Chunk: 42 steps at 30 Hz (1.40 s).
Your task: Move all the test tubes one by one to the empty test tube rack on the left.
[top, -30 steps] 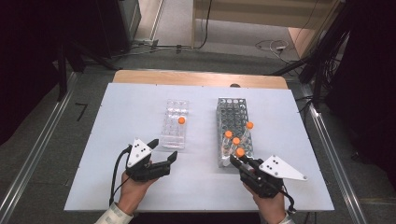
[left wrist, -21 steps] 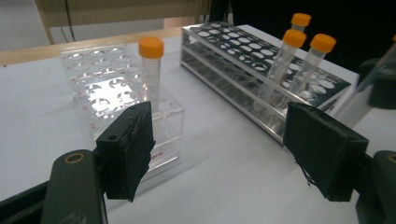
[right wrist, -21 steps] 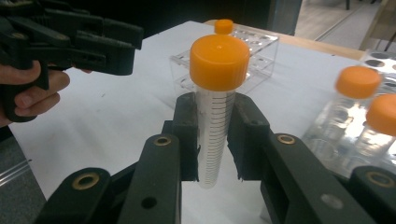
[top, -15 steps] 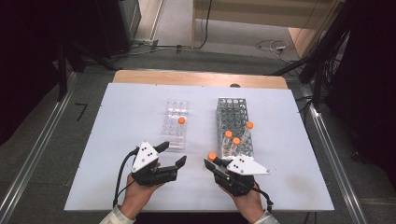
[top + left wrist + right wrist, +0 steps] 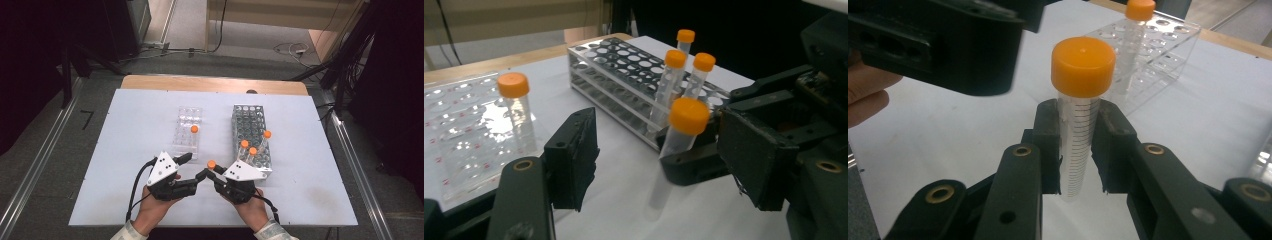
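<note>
R gripper (image 5: 214,170) is clamping an orange-capped tube (image 5: 1079,120) btwn both jaws, holding it above the table (image 5: 310,195), near the front edge, btwn clear rack (image 5: 186,131) and metal rack (image 5: 250,131). L gripper (image 5: 196,176) is sitting just beside the tube, jaws standing apart, gripping nothing. Three capped tubes are standing in metal rack, one in clear rack.

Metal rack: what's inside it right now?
Three orange-capped tubes stand in the metal rack at its near right; other holes look empty. Their lower ends are hidden by the rack's frame.
</note>
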Each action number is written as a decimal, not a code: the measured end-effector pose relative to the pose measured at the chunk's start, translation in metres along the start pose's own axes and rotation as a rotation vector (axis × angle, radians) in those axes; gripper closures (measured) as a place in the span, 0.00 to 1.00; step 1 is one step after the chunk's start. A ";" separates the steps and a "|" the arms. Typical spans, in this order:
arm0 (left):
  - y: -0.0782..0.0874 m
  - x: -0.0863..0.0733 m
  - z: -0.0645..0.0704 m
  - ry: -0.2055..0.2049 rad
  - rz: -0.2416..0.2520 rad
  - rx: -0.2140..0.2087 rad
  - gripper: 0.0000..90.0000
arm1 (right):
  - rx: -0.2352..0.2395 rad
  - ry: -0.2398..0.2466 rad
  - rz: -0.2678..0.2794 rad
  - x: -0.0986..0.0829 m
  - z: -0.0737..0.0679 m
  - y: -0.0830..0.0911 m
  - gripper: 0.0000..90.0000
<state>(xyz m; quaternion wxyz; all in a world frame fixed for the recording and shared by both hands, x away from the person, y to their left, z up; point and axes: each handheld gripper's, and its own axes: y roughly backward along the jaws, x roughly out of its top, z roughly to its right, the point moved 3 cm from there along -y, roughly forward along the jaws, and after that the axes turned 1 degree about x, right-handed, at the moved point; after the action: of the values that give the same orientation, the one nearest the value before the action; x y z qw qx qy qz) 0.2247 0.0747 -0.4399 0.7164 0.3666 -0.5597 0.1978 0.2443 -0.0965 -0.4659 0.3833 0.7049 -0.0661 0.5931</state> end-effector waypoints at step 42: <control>0.011 0.020 -0.031 0.049 0.026 0.043 0.78 | 0.073 0.011 -0.032 -0.010 0.002 0.027 0.40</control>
<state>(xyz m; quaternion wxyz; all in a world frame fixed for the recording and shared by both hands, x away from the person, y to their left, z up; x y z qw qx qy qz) 0.2429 0.1023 -0.4213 0.7192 0.3697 -0.5424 0.2277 0.2285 -0.1202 -0.4628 0.3671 0.7161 -0.0307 0.5929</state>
